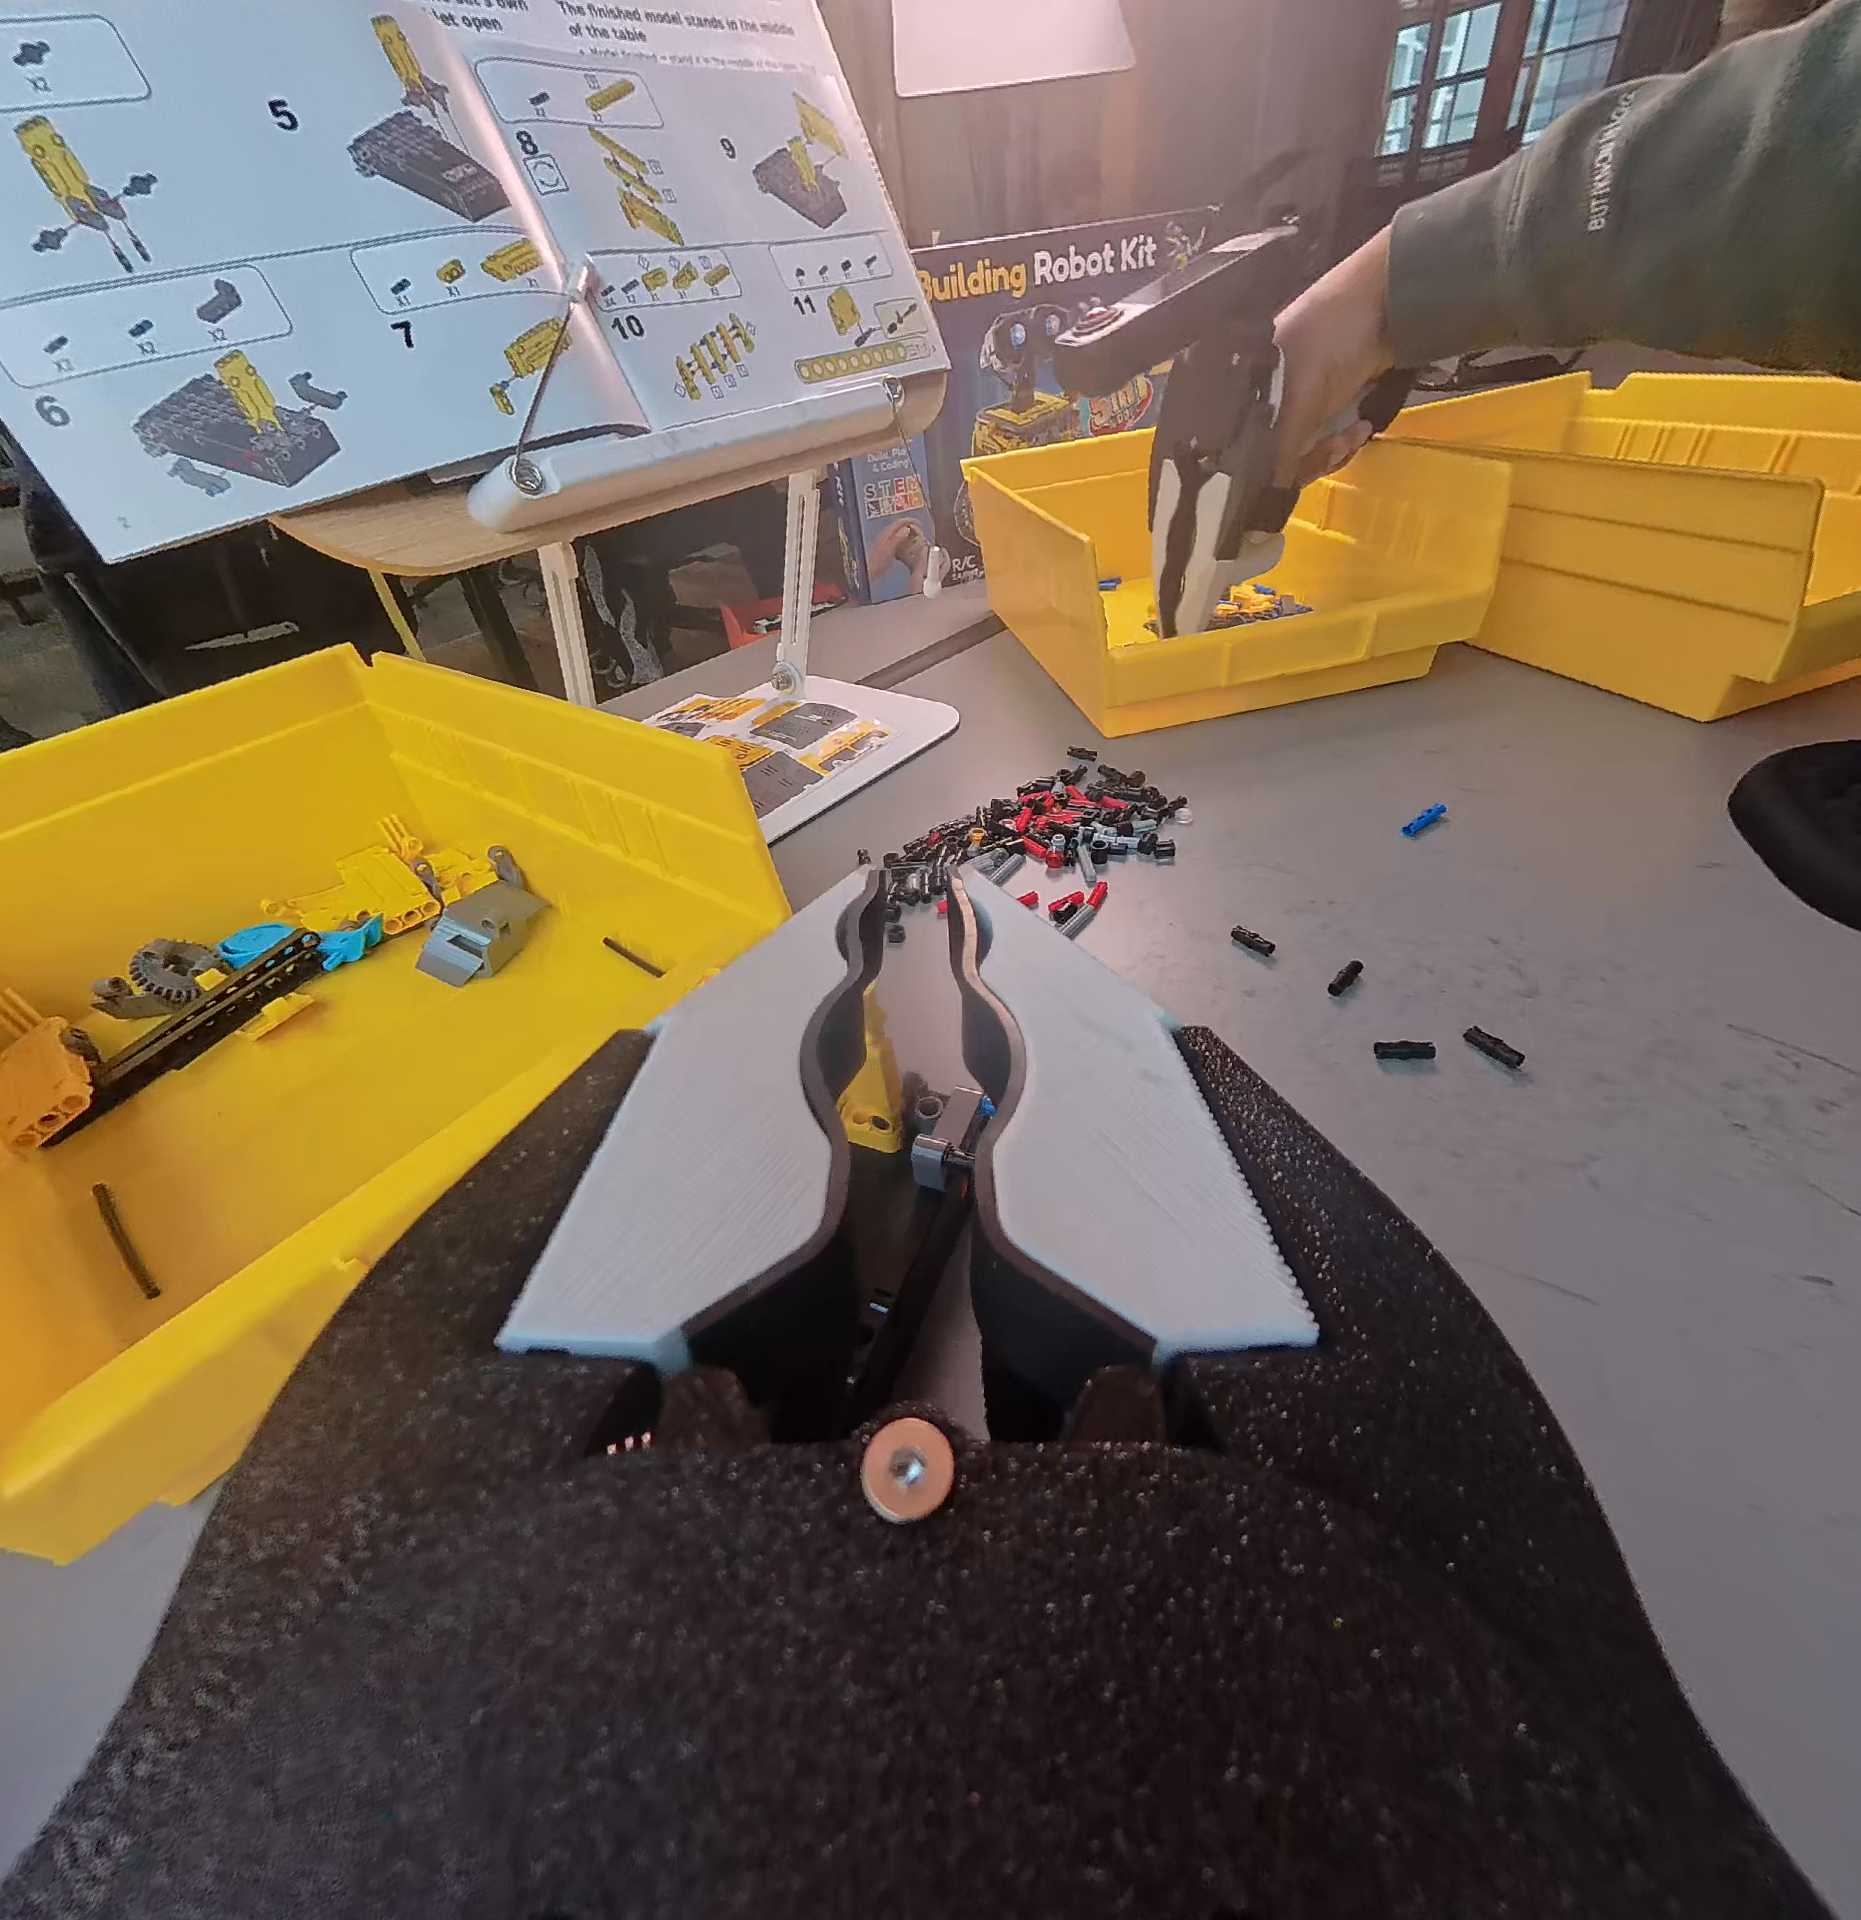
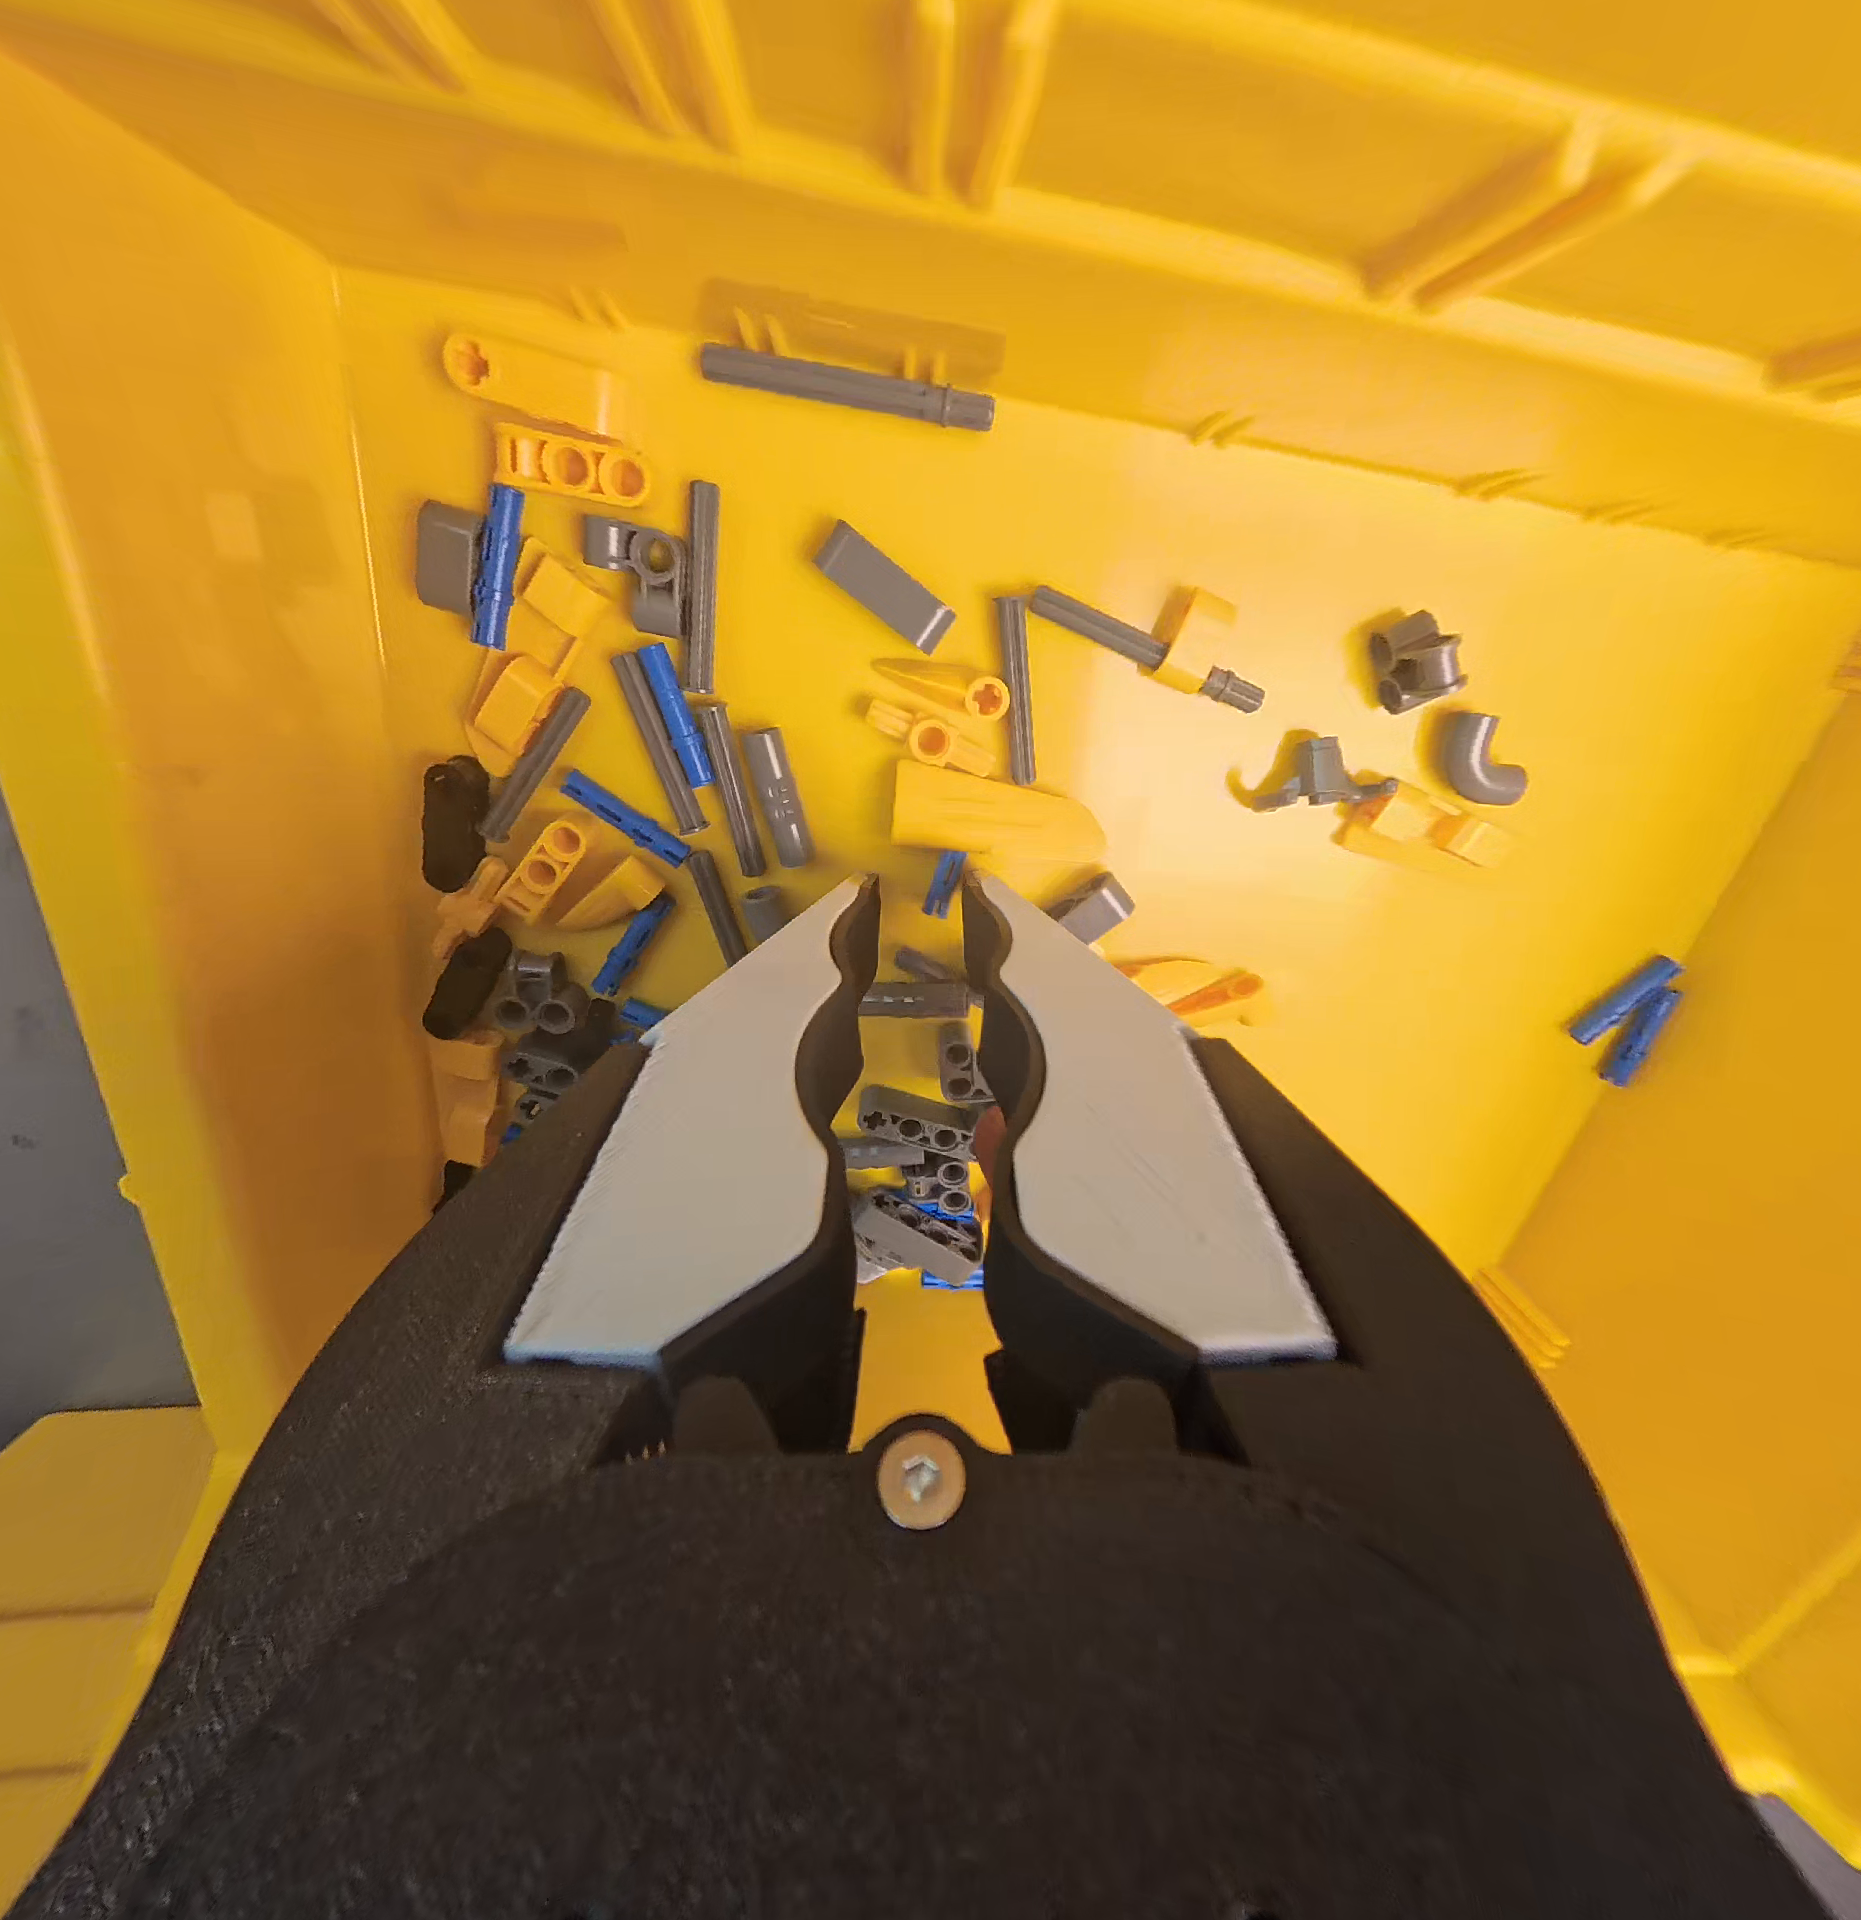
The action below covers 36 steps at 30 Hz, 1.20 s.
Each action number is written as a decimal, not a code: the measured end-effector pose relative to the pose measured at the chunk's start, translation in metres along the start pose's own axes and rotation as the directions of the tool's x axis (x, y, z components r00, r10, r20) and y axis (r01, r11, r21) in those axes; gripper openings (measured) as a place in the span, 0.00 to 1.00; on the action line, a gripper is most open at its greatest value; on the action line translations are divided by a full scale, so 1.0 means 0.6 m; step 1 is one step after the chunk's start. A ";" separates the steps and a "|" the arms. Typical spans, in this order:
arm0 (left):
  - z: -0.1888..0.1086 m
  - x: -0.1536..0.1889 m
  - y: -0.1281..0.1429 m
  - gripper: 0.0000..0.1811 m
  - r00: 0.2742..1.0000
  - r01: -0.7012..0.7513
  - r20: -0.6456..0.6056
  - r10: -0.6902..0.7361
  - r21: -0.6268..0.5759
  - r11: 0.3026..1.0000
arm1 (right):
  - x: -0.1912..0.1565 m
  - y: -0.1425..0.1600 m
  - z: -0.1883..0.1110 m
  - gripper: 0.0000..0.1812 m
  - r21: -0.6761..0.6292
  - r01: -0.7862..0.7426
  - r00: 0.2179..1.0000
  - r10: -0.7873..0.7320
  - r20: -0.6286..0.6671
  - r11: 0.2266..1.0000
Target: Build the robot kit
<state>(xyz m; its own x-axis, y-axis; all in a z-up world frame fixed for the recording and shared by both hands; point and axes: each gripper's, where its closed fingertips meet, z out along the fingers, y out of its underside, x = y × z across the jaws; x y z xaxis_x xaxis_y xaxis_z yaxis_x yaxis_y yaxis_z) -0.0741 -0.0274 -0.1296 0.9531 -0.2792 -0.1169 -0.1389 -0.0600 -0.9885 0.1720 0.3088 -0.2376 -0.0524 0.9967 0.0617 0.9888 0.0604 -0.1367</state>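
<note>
Left gripper (image 1: 918,883): jaws pinched on a small build of yellow, grey and black bricks (image 1: 910,1127), above the grey desk (image 1: 1528,1247).
Right gripper (image 2: 915,883): jaws a little apart, holding nothing, tips down in the far bin (image 2: 1425,1091).
Far bin: smooth yellow plastic; grey rods, blue pins, yellow bits inside.
Near bin (image 1: 313,1195): left of the left gripper; a gear, a black beam, blue and yellow bits inside.
Pin pile (image 1: 1051,831): black and red, on the desk past the left gripper.
</note>
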 end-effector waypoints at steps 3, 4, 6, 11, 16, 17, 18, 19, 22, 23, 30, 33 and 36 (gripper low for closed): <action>-0.001 0.000 -0.003 0.06 1.000 0.003 -0.001 -0.003 0.007 1.000 | -0.001 0.000 -0.001 0.08 0.000 0.010 0.999 -0.010 -0.031 1.000; -0.001 0.002 -0.003 0.06 1.000 0.001 -0.004 -0.001 0.006 1.000 | -0.002 0.001 -0.001 0.07 0.006 -0.008 1.000 0.008 -0.018 1.000; 0.000 0.006 -0.004 0.05 1.000 -0.007 -0.011 0.008 0.007 1.000 | -0.003 0.002 -0.001 0.06 0.004 -0.037 0.999 0.037 0.011 0.999; -0.003 0.012 -0.011 0.05 0.999 -0.032 -0.011 0.032 0.013 0.999 | -0.007 0.000 -0.001 0.02 -0.010 -0.050 0.998 0.050 0.047 0.999; -0.006 0.011 -0.015 0.05 0.999 -0.044 -0.001 0.044 0.017 0.999 | -0.024 -0.014 -0.058 0.02 0.030 0.009 1.000 -0.009 -0.008 0.999; -0.007 0.012 -0.017 0.05 0.999 -0.044 -0.003 0.044 0.021 0.999 | -0.032 -0.024 -0.081 0.02 0.059 0.029 0.999 -0.027 -0.027 0.998; -0.007 0.014 -0.018 0.05 0.999 -0.043 -0.007 0.043 0.024 0.999 | -0.042 -0.033 -0.107 0.02 0.082 0.048 0.998 -0.045 -0.047 0.995; -0.007 0.016 -0.019 0.05 0.999 -0.041 -0.012 0.041 0.025 0.999 | -0.055 -0.041 -0.130 0.02 0.098 0.068 0.996 -0.063 -0.058 0.993; -0.005 0.025 -0.020 0.06 0.998 -0.050 -0.026 0.050 0.022 0.999 | -0.099 -0.050 -0.174 0.02 0.098 0.123 0.990 -0.115 -0.081 0.988; -0.005 0.028 -0.022 0.05 0.998 -0.057 -0.028 0.058 0.023 0.998 | -0.111 -0.051 -0.180 0.02 0.089 0.144 0.986 -0.135 -0.097 0.986; -0.015 0.030 -0.038 0.05 0.997 -0.078 -0.016 0.079 0.049 0.996 | -0.316 -0.129 -0.205 0.02 0.249 0.318 0.948 -0.314 -0.055 0.915; -0.014 0.026 -0.034 0.05 0.998 -0.053 -0.019 0.054 0.045 0.998 | -0.403 -0.143 -0.177 0.02 0.262 0.377 0.923 -0.383 -0.027 0.889; -0.012 0.027 -0.030 0.06 0.999 -0.042 -0.026 0.043 0.035 0.998 | -0.452 -0.140 -0.130 0.02 0.250 0.399 0.911 -0.413 0.002 0.882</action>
<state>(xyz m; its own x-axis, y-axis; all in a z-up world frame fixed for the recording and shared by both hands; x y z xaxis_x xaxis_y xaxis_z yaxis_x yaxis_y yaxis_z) -0.0580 -0.0377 -0.1128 0.9389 -0.3064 -0.1572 -0.1697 -0.0146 -0.9854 0.1142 0.0294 -0.1660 -0.4561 0.8830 0.1104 0.8162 0.4646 -0.3436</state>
